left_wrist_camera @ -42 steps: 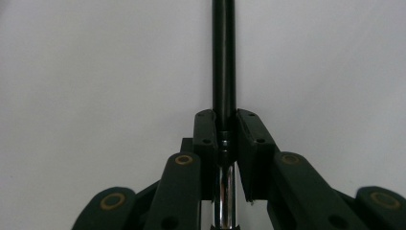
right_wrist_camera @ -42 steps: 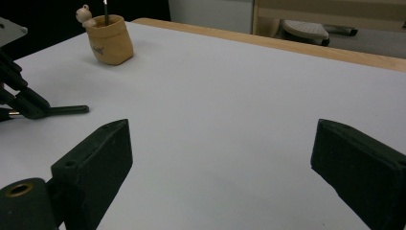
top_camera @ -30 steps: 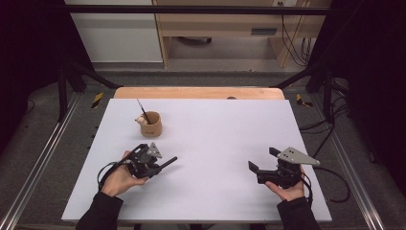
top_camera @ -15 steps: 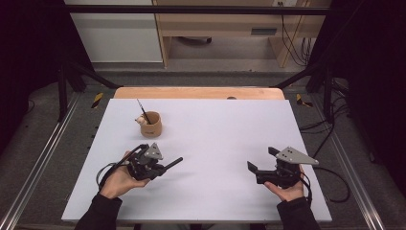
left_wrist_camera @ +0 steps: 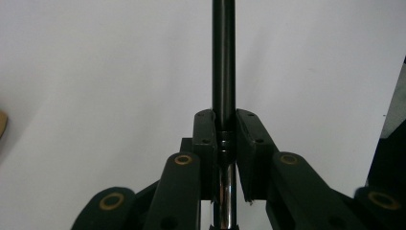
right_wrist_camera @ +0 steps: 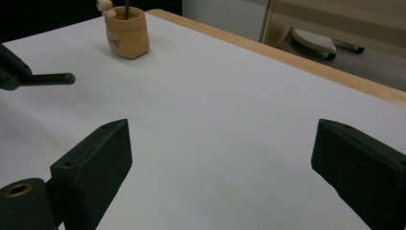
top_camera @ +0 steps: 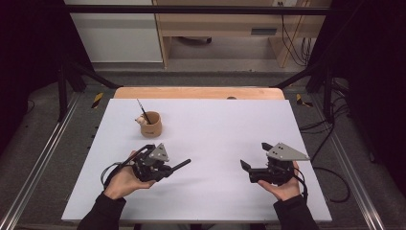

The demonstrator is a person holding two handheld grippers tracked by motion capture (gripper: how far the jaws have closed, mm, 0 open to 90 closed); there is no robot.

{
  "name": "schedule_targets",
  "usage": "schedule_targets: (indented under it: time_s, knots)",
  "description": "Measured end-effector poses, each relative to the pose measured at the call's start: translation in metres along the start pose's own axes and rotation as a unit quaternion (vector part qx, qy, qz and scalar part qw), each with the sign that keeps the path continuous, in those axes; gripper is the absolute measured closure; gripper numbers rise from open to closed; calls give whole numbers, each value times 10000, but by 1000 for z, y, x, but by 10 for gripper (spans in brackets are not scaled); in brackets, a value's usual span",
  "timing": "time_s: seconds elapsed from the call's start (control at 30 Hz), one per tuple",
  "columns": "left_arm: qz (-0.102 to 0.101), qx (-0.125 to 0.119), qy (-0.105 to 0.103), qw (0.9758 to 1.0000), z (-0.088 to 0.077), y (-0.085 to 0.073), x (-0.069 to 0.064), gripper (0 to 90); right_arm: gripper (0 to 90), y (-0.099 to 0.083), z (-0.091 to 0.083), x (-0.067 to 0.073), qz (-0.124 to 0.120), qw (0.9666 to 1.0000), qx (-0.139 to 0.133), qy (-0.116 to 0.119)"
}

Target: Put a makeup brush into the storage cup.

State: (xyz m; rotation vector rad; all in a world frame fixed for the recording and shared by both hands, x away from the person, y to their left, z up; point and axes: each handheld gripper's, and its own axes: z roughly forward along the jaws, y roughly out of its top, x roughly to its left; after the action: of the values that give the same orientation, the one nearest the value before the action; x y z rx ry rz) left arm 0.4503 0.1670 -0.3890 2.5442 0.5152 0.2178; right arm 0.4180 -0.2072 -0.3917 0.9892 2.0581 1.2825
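Table: a wide white rectangular tabletop [top_camera: 215, 143] with a pale wooden strip along its far edge; it carries everything below.

Right gripper: the black two-jaw gripper with a grey three-cornered plate [top_camera: 249, 168] rests in the person's right hand at about four o'clock on the table. Its jaws stand wide apart in the right gripper view, with bare tabletop between them – released, nothing held.

Left gripper: the matching black gripper [top_camera: 165, 170] lies in the left hand at about seven o'clock, clenched on the pen.

Pot: a small tan, round, soft-looking holder [top_camera: 151, 125] at about eleven o'clock, upright, with a thin dark stick and a small pale bead-like piece rising from its mouth.

Pen: a slim black cylindrical rod with a shiny metal section near the jaws [left_wrist_camera: 223, 72], pinched between the pads of the left gripper. In the high view its free end points toward three o'clock, roughly level above the table.

Deciding relation: the pen's long axis runs from the left gripper toward the right gripper, while the pot lies at about twelve o'clock from the left gripper and near it. The left hand is plainly the nearer one – the likely next move is to swing the rod upright and carry it to the pot's mouth.
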Motion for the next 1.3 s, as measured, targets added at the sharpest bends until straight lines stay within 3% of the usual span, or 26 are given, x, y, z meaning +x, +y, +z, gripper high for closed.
schedule_targets:
  time_s: [0.37,0.6,0.8,1.17,1.3]
  knots:
    - [274,-40,-53,9996,-7,16,-9,788,72,22,5,16,-490,9983,240,215]
    - [353,-30,-162,9992,-6,23,-11,788,76,29,11,29,-849,9942,551,367]
    - [404,37,-289,9988,-3,27,-12,788,81,34,16,42,-1003,9915,607,561]
    - [518,73,-399,9978,-4,36,-16,788,86,40,25,60,-1433,9841,820,661]
    - [579,107,-412,9974,-4,39,-18,788,88,40,28,65,-1649,9795,947,662]
